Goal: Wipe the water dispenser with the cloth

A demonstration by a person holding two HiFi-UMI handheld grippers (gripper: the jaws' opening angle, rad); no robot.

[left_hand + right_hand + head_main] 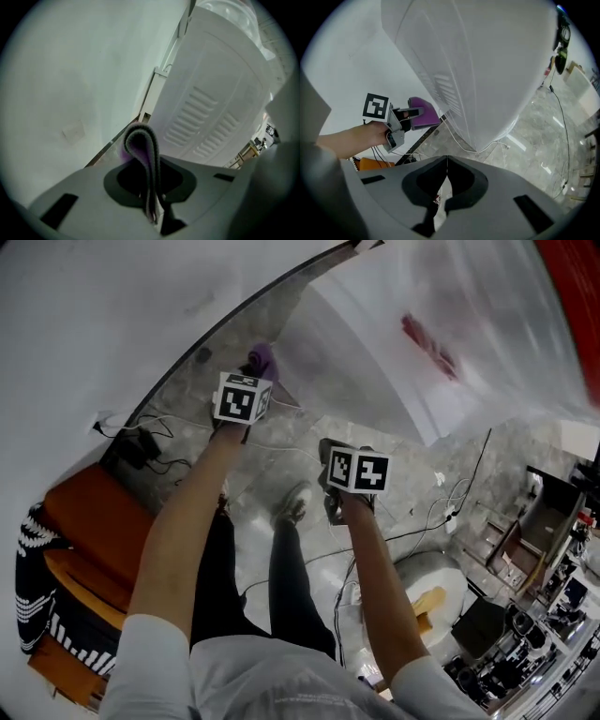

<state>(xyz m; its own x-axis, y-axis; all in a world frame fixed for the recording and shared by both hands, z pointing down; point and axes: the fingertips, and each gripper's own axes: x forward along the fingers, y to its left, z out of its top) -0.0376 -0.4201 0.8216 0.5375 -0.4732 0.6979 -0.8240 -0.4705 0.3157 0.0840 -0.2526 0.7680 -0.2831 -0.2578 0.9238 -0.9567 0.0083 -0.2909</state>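
The white water dispenser (422,343) stands against the wall, and its vented side panel (211,108) fills the right of the left gripper view. My left gripper (249,376) is shut on a folded purple cloth (262,360). The cloth (140,140) loops up out of the left gripper (147,161), close to the dispenser's rear lower corner; whether it touches is unclear. My right gripper (342,457) hangs lower and to the right, apart from the dispenser. The right gripper (447,159) has its jaws shut with nothing between them. It looks at the dispenser (487,61), the cloth (423,118) and the left gripper (412,112).
A white wall (70,84) runs left of the dispenser. An orange seat (84,521) stands by the wall with black cables and a plug (141,446) beside it. White cables (487,145) trail over the marble floor. A white round object (431,587) and shelving (553,606) stand at lower right.
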